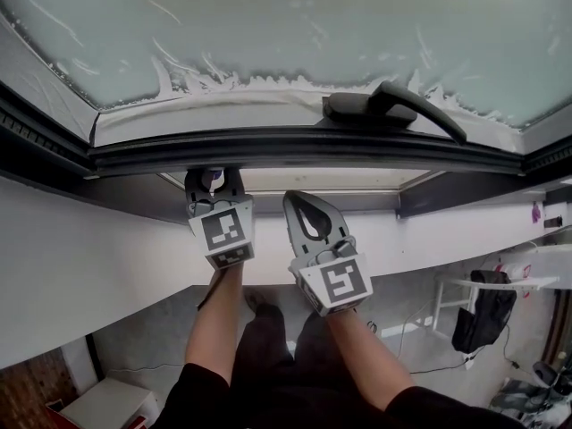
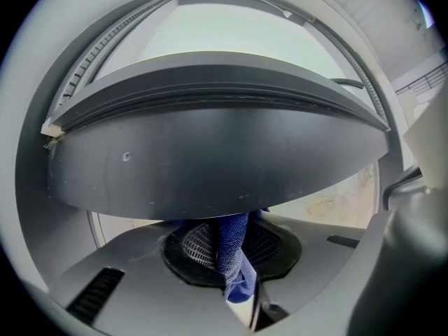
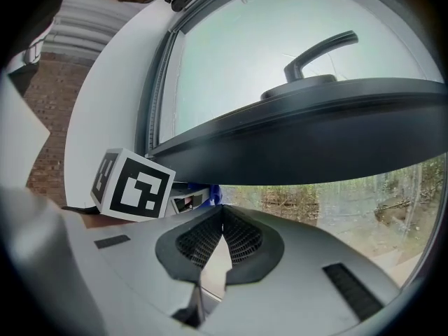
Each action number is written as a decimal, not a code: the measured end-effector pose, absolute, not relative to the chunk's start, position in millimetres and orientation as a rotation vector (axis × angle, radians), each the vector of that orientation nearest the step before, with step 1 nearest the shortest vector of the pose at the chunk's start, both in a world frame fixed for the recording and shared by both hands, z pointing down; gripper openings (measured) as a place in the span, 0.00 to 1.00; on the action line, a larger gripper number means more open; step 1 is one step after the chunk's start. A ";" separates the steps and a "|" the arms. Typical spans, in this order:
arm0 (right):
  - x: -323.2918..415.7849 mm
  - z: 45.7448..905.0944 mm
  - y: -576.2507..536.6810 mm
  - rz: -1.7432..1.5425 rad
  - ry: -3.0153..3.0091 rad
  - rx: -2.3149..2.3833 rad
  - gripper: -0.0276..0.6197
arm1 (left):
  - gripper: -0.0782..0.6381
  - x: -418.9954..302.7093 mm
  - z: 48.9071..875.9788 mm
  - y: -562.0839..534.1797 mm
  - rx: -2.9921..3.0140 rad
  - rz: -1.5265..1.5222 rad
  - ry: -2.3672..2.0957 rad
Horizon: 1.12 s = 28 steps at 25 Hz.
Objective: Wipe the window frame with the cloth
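The dark window frame (image 1: 295,147) runs across the head view, with a black handle (image 1: 393,105) on top. My left gripper (image 1: 213,182) reaches up under the frame's lower edge. It is shut on a blue cloth (image 2: 233,261), which presses against the frame's dark underside (image 2: 210,166). My right gripper (image 1: 309,214) hangs just to its right, a little lower, shut with nothing between the pads (image 3: 241,238). In the right gripper view the left gripper's marker cube (image 3: 133,185) and a bit of the blue cloth (image 3: 213,194) show under the frame (image 3: 315,138).
Frosted glass (image 1: 313,25) with peeling white film fills the sash above. A white sill and wall (image 1: 80,266) run below the frame. Far below, a white table (image 1: 487,284) carries a black bag (image 1: 483,315), and a white box (image 1: 107,405) sits at lower left.
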State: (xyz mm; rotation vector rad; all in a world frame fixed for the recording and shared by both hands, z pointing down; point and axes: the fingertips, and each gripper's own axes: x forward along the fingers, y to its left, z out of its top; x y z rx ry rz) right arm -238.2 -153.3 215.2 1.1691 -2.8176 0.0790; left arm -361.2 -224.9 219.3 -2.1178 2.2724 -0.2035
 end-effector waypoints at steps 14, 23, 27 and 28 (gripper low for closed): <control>-160.0 212.3 -170.9 0.143 -2.736 1.362 0.05 | 0.19 -296.9 219.1 -238.3 -2.170 -0.229 2.233; -141.3 210.3 -174.8 0.184 -2.709 1.416 0.05 | 0.19 -278.4 219.9 -240.7 -2.202 -0.241 2.205; -133.1 206.1 -175.7 0.108 -2.742 1.409 0.05 | 0.19 -277.3 220.0 -240.9 -2.185 -0.229 2.230; -129.4 206.6 -176.2 0.105 -2.738 1.413 0.05 | 0.19 -276.3 220.3 -241.0 -2.182 -0.229 2.234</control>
